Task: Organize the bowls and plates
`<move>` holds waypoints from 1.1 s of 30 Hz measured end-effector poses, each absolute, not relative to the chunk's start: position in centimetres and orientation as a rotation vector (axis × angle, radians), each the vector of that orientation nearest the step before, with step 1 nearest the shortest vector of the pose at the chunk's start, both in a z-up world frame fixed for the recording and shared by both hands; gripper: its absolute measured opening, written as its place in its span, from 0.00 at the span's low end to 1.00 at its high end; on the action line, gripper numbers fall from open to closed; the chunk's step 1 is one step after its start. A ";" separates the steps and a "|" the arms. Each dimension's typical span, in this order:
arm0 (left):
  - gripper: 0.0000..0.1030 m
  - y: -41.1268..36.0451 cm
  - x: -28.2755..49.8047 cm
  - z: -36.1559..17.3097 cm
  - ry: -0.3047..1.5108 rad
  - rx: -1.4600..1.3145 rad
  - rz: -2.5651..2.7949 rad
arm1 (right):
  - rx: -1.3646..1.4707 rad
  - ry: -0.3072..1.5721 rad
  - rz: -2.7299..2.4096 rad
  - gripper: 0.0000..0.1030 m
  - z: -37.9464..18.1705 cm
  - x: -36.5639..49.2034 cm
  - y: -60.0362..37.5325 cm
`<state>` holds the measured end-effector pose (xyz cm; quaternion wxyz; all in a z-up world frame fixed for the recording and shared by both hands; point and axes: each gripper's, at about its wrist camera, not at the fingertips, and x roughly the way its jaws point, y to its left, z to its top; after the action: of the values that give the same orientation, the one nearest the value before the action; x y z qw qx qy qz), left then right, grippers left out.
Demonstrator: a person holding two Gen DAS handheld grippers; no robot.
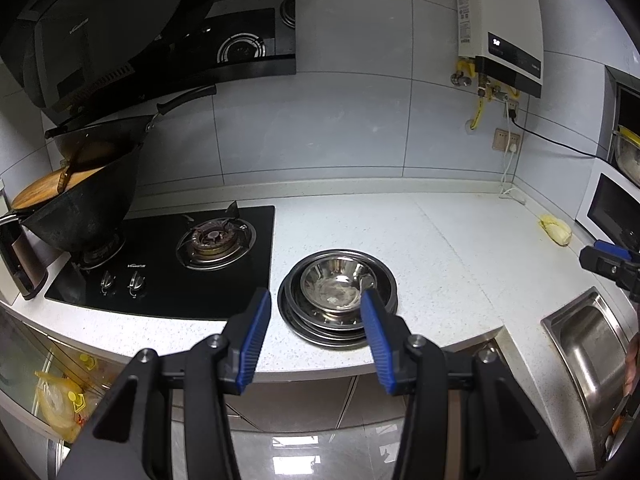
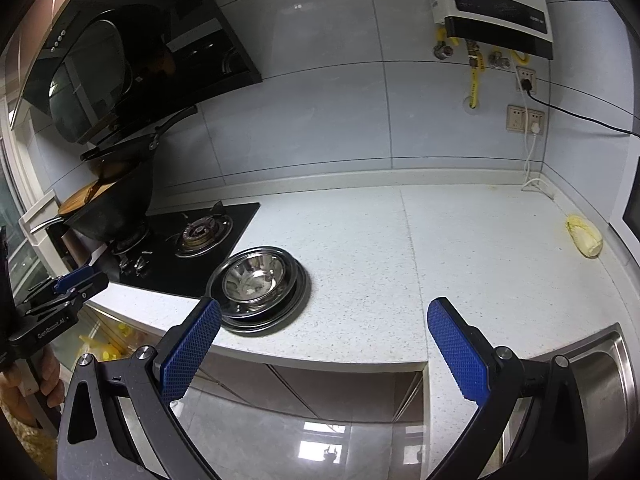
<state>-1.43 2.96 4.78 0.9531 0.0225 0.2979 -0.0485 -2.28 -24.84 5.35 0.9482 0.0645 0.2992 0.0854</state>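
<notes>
Far left of the left gripper (image 1: 316, 300), a black wok (image 1: 88, 216) sits tilted on the gas hob (image 1: 168, 264). Straight ahead of its half-parted, empty jaws, a steel bowl (image 1: 338, 282) rests on stacked steel plates (image 1: 320, 330) on the countertop (image 1: 440, 248). Further right, the right gripper (image 2: 324, 312) stands wide and empty, the stack ahead to its left, a sink (image 2: 608, 376) at its right.

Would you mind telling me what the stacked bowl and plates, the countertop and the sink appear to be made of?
The bowl and the plates under it look like polished stainless steel: silvery with mirror-like reflections. The countertop seems to be speckled white stone or composite, with a matte look. The sink looks like brushed stainless steel, grey with soft, dull reflections.
</notes>
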 end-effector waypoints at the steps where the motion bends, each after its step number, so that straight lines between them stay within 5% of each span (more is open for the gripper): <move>1: 0.43 3.0 -1.5 4.7 0.606 0.043 -0.099 | 0.129 0.610 0.176 0.99 5.3 -2.2 -24.7; 33: 0.43 3.0 -0.7 4.2 0.626 0.044 -0.109 | -0.052 0.699 0.324 0.99 3.6 -0.3 -20.5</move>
<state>-0.71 3.05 4.15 0.9498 0.0219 0.3076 -0.0535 -0.27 -20.48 3.58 0.9264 -0.0251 0.3409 0.1578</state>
